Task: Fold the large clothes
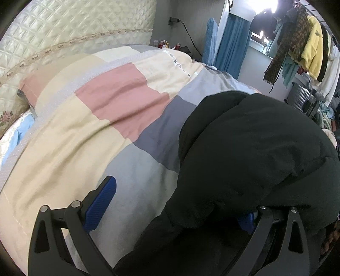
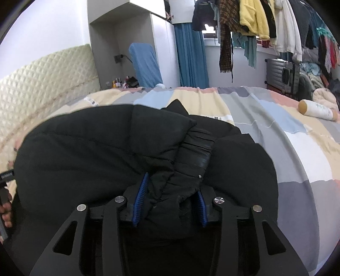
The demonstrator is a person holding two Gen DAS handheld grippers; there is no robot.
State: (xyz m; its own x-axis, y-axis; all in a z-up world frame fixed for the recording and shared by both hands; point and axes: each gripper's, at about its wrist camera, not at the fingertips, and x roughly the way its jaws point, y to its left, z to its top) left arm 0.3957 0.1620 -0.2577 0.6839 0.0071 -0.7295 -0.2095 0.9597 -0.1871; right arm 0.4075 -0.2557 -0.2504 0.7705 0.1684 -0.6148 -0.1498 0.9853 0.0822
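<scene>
A large black padded jacket [image 2: 85,152] lies bunched on the patchwork quilt [image 2: 286,135] of a bed. My right gripper [image 2: 171,187] is shut on a gathered fold of it near a ribbed cuff [image 2: 197,148], and the fabric fills the gap between the blue pads [image 2: 140,199]. In the left wrist view the same jacket [image 1: 255,148] drapes over the right finger of my left gripper [image 1: 178,199]. That gripper stands wide open; its left pad [image 1: 99,206] hangs free over the quilt [image 1: 85,131], and its right pad is mostly hidden under the cloth.
A cream bottle [image 2: 316,110] lies on the quilt at the far right. A quilted headboard [image 1: 63,31] stands behind the bed. Hanging clothes [image 2: 255,19], a grey suitcase [image 2: 280,74] and a blue curtain [image 2: 191,53] line the far wall. A person's hand [image 2: 6,210] shows at the left edge.
</scene>
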